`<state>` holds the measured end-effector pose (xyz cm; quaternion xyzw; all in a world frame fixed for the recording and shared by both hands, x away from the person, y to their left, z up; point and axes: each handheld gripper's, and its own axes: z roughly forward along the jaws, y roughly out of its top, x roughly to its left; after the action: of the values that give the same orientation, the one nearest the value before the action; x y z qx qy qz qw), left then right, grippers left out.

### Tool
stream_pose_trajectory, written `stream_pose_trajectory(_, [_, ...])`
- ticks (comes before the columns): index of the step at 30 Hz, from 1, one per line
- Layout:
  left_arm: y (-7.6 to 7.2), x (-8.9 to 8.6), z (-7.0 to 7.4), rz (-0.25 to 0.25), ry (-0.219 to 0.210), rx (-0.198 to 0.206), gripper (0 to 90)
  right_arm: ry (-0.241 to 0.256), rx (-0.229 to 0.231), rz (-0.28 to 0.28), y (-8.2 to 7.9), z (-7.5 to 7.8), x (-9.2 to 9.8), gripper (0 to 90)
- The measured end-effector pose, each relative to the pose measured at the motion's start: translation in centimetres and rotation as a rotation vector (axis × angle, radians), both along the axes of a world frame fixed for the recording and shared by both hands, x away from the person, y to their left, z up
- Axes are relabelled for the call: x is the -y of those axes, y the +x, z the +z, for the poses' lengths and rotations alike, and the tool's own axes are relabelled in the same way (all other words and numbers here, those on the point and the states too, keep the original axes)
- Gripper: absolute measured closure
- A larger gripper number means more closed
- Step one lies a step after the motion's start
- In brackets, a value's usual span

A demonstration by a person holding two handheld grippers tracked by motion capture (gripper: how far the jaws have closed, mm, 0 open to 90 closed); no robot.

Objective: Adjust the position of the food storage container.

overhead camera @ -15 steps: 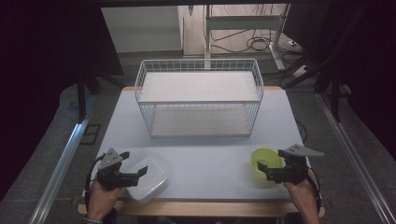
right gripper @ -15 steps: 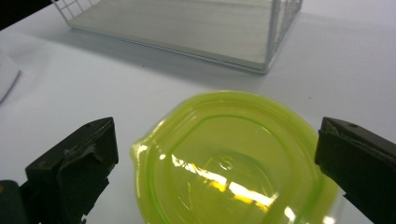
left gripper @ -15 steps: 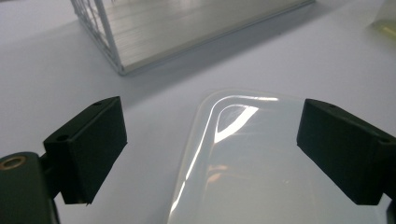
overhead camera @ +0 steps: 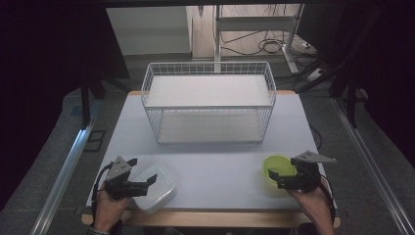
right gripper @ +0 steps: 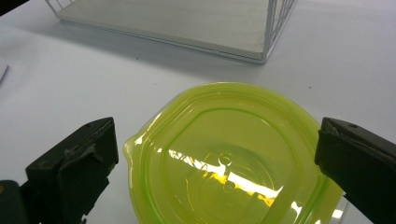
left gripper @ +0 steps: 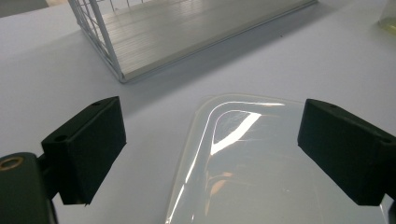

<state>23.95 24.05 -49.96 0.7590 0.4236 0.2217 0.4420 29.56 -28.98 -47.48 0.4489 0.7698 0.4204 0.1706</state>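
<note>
I see a wire basket (overhead camera: 209,103) toward the table's (overhead camera: 210,166) far edge. Near the front, a lidded container (overhead camera: 155,187) lies at left under my left gripper (overhead camera: 141,183), a round lid (overhead camera: 275,166) at right beneath my right gripper (overhead camera: 275,178).

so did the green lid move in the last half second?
No. The green lid sits at the same spot relative to the wire basket near the table's right front.

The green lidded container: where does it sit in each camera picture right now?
High view: green container at lower right, by the right gripper.
Left gripper view: a pale green sliver at the top right corner.
Right gripper view: centre bottom, between the jaws.
Shared landmark: the white wire basket.
</note>
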Motion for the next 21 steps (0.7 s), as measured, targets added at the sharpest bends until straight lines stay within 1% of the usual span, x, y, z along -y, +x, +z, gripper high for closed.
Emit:
stream_pose_trajectory(1, [0.0,0.0,0.0,0.001,0.0,0.001,7.3,-0.005,0.005,-0.004,0.0,0.0,0.0,0.3])
stream_pose_trajectory(4, [0.0,0.0,0.0,0.001,-0.001,0.005,7.3,-0.009,0.022,-0.019,-0.1,0.4,-0.1,7.8])
stream_pose_trajectory(5, [0.0,0.0,0.0,-0.002,-0.003,0.004,7.3,-0.007,0.026,-0.021,-0.2,0.5,-0.1,12.2])
stream_pose_trajectory(6, [0.0,0.0,0.0,-0.004,-0.006,0.004,7.3,-0.01,0.027,-0.012,-0.2,0.8,-0.1,22.3])
stream_pose_trajectory(7, [0.0,0.0,0.0,-0.004,-0.006,0.004,7.3,-0.01,0.027,-0.012,-0.2,0.8,-0.1,22.3])
stream_pose_trajectory(8, [0.0,0.1,0.0,-0.008,-0.006,0.004,7.3,-0.015,0.023,-0.007,-0.3,0.9,-0.2,31.6])
stream_pose_trajectory(9, [0.0,0.1,0.0,-0.008,-0.006,0.004,7.4,-0.015,0.023,-0.007,-0.3,0.9,-0.2,31.6])
stream_pose_trajectory(10, [0.0,0.2,0.0,-0.008,-0.003,0.006,7.4,-0.024,0.023,0.001,-0.3,1.0,-0.3,40.3])
stream_pose_trajectory(13, [0.0,0.2,0.0,-0.01,-0.005,0.008,7.4,-0.042,0.034,0.03,-0.4,1.3,-0.6,52.8])
stream_pose_trajectory(14, [0.0,0.2,0.0,-0.011,-0.006,0.008,7.3,-0.054,0.041,0.041,-0.4,1.4,-0.7,56.4])
stream_pose_trajectory(15, [0.0,0.2,0.0,-0.011,-0.006,0.008,7.3,-0.054,0.041,0.041,-0.4,1.4,-0.7,56.4])
stream_pose_trajectory(16, [0.0,0.2,0.0,-0.014,-0.01,0.006,7.4,-0.06,0.048,0.06,-0.4,1.6,-1.0,64.4])
stream_pose_trajectory(17, [0.0,0.2,0.0,-0.014,-0.01,0.006,7.4,-0.06,0.048,0.06,-0.4,1.6,-1.0,64.4])
stream_pose_trajectory(18, [0.0,0.2,0.1,-0.016,-0.015,0.005,7.4,-0.062,0.046,0.079,-0.3,1.8,-1.3,71.0])
stream_pose_trajectory(19, [0.0,0.2,0.1,-0.016,-0.015,0.005,7.5,-0.066,0.045,0.087,-0.2,1.8,-1.5,74.5])
stream_pose_trajectory(20, [0.0,0.2,0.1,-0.018,-0.016,0.005,7.5,-0.066,0.045,0.087,-0.2,1.8,-1.5,74.5])
stream_pose_trajectory(21, [0.0,0.3,0.1,-0.019,-0.018,0.005,7.6,-0.068,0.043,0.096,-0.1,1.9,-1.7,78.1])
